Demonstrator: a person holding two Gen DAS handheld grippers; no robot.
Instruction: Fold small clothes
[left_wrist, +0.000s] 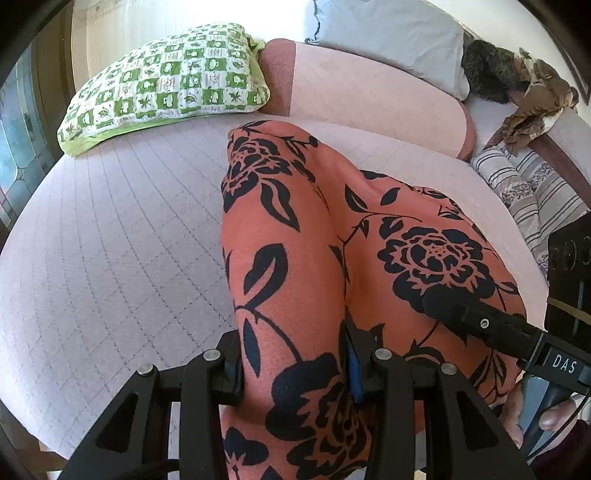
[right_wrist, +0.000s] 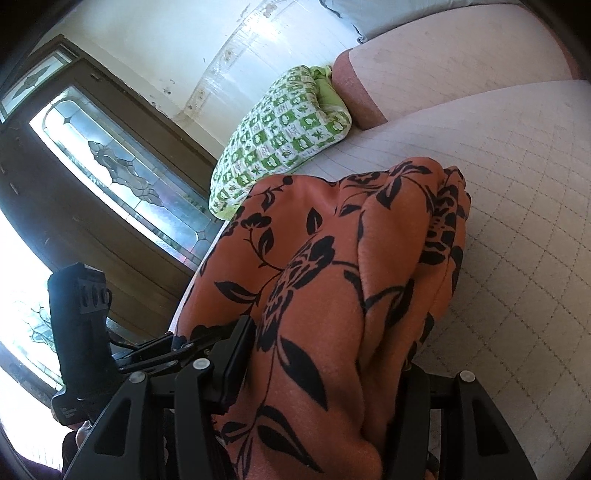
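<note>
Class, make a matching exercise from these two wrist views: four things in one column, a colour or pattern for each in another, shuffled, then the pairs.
Things:
1. garment held in both grippers
2. pillow on the bed
3. bed cover
4. folded bedding at the right edge of the left wrist view

Descriptions:
A. pale pink, quilted
B. grey and white stripes
C. orange with black flowers
D. green and white checks

Pairs: 1-C, 2-D, 3-A, 4-B
</note>
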